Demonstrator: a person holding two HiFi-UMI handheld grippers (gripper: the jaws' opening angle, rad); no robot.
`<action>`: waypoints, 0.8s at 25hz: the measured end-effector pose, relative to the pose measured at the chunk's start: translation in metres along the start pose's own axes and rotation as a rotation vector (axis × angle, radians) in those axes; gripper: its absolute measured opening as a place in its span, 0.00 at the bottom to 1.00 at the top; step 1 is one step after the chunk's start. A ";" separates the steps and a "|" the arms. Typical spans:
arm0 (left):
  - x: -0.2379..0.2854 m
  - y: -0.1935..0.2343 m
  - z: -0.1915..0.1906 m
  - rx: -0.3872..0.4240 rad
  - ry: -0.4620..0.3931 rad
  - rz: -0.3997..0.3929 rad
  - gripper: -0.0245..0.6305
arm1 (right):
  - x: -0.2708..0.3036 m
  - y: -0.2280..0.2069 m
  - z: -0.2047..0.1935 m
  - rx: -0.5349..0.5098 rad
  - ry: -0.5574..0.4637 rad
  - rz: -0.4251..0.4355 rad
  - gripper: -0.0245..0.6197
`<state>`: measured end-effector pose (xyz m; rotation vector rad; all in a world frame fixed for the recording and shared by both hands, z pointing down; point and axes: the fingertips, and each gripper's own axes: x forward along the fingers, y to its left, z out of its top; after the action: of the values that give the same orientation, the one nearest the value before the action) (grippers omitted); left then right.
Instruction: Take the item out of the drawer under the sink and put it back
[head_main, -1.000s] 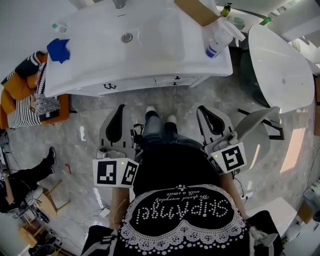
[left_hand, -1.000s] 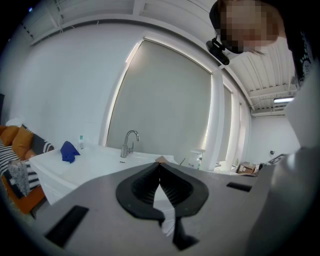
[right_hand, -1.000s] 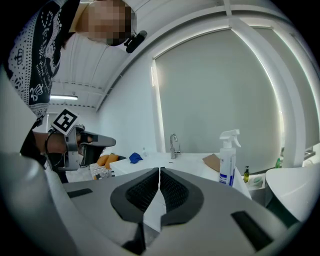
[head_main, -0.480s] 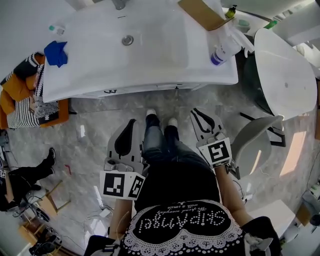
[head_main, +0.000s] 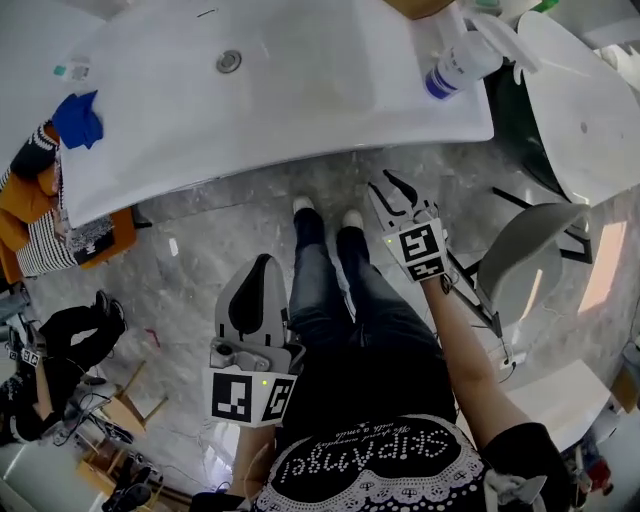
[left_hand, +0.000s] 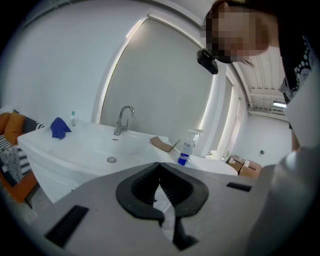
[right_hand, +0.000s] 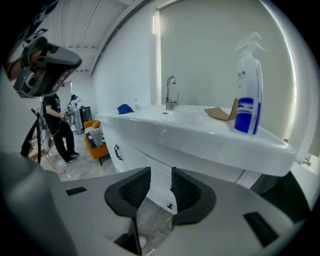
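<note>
Drawer front (right_hand: 159, 186) under the white sink (right_hand: 200, 137) sits flush with the cabinet, so the item inside is hidden; it shows at the lower centre of the right gripper view, with a small black knob (right_hand: 170, 205) low on it and a curved black handle (right_hand: 117, 151) further left on the cabinet. The right gripper (right_hand: 161, 172) points at this panel with its jaws spread. They have just been opening, and nothing is between them but the view of the panel. In the head view the right gripper (head_main: 388, 190) hangs just below the sink's (head_main: 200, 130) front edge, right of centre, above the person's shoes (head_main: 302, 205) on the marble floor (head_main: 200, 260). The left gripper (head_main: 262, 262) is lower left of centre, well back from the sink, its black tips pressed together on nothing; its own view shows the left gripper (left_hand: 159, 165) the same way. On the sink top stand a faucet (right_hand: 171, 92), a spray bottle (head_main: 455, 72) at the upper right and a blue cloth (head_main: 77, 118) at the upper left.
</note>
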<state>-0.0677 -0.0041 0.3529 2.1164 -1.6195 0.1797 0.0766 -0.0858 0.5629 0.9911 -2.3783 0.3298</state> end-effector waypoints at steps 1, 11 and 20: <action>0.003 0.001 -0.003 -0.008 -0.001 -0.002 0.04 | 0.008 -0.003 -0.004 0.002 0.005 -0.009 0.22; 0.032 0.010 -0.035 -0.053 0.065 -0.046 0.04 | 0.076 -0.018 -0.057 0.129 0.073 -0.077 0.23; 0.061 0.005 -0.061 -0.076 0.157 -0.134 0.05 | 0.129 -0.040 -0.090 0.196 0.139 -0.146 0.26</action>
<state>-0.0442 -0.0320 0.4307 2.0890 -1.3693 0.2309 0.0641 -0.1519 0.7104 1.1842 -2.1656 0.5659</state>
